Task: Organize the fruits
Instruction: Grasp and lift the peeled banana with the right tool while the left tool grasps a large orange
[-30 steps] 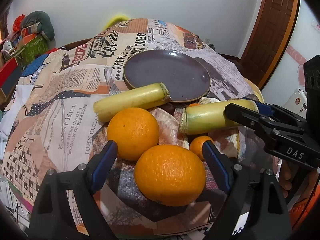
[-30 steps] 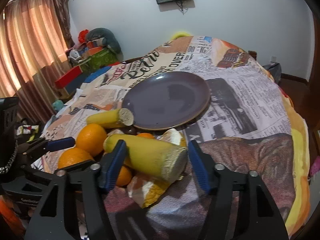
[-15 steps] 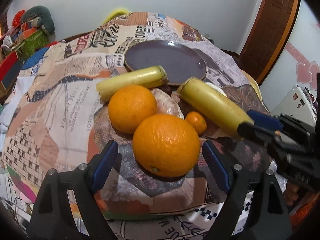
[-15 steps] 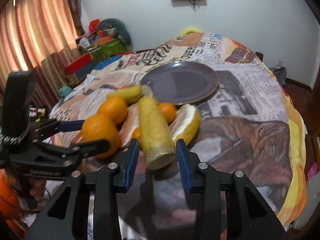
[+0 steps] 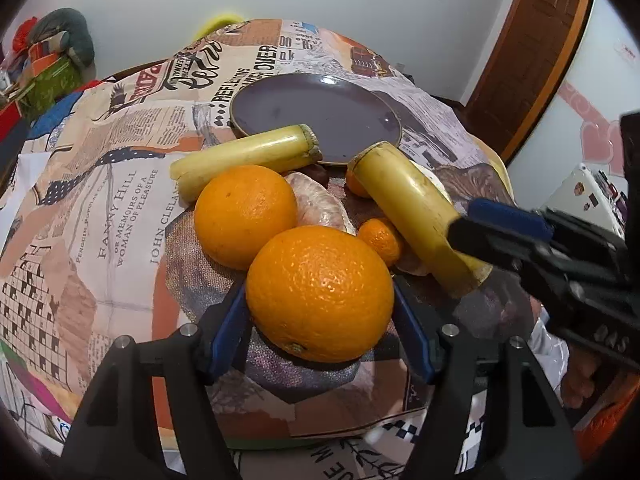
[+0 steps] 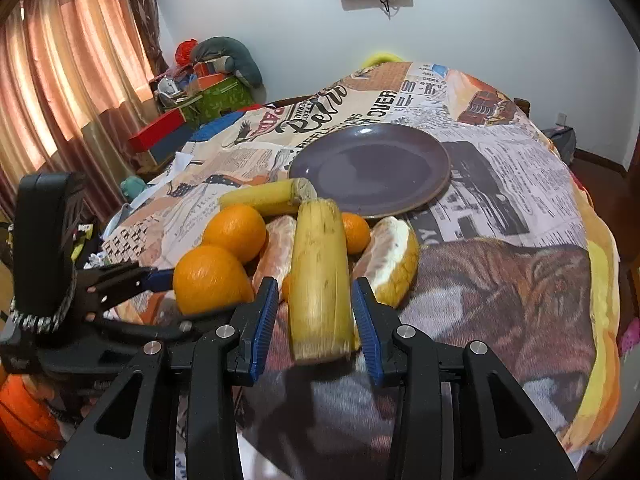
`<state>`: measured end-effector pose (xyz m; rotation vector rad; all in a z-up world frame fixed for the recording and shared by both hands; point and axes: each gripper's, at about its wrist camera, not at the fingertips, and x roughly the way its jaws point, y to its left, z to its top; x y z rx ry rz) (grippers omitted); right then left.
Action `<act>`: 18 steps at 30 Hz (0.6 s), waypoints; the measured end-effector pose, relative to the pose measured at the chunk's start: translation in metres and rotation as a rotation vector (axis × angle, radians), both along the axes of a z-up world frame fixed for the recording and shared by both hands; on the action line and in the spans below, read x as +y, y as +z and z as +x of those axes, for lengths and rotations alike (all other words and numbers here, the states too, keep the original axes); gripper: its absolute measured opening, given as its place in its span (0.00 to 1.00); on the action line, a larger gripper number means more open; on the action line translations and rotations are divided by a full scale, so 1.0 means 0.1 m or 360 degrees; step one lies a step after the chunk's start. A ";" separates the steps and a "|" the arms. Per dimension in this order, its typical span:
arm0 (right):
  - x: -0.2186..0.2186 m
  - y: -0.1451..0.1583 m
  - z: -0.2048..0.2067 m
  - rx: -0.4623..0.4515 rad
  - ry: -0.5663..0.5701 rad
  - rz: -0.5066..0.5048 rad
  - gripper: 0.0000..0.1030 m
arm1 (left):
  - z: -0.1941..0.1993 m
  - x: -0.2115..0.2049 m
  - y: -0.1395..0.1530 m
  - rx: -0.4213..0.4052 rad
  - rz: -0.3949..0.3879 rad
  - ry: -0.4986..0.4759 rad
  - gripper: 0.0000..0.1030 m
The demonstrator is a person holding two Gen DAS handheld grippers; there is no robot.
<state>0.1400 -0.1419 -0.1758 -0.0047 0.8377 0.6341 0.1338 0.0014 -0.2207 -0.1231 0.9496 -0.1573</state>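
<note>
Evidently both tools are gripping fruit from the pile so that it can go to the plate (image 6: 370,168), which stands bare just beyond the heap on the printed cloth (image 5: 100,200). The right gripper (image 6: 314,320) is clenched on the near end of a yellow stalk (image 6: 318,276), whose length runs forward between the blue pads toward the plate; the cut end sits almost level with the fingertips, so the hold is shallow and, in my judgement, could pivot. The left gripper (image 5: 320,320) has closed around the nearest orange (image 5: 320,294), a pad pressing each flank at its widest part. A second orange (image 5: 246,216), another stalk (image 5: 244,156), small tangerines and peeled segments lie touching behind.
</note>
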 end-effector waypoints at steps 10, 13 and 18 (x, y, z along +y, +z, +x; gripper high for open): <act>0.16 -0.05 0.11 0.0014 -0.0001 -0.0077 0.35 | -0.08 0.20 0.24 -0.0089 -0.0014 0.0093 0.66; 0.17 -0.13 0.17 0.0072 -0.0017 -0.0073 0.35 | -0.05 0.27 0.31 -0.0111 -0.0028 0.0119 0.66; 0.18 -0.19 0.19 0.0109 -0.0035 -0.0054 0.34 | 0.01 0.34 0.37 -0.0144 -0.0002 0.0145 0.66</act>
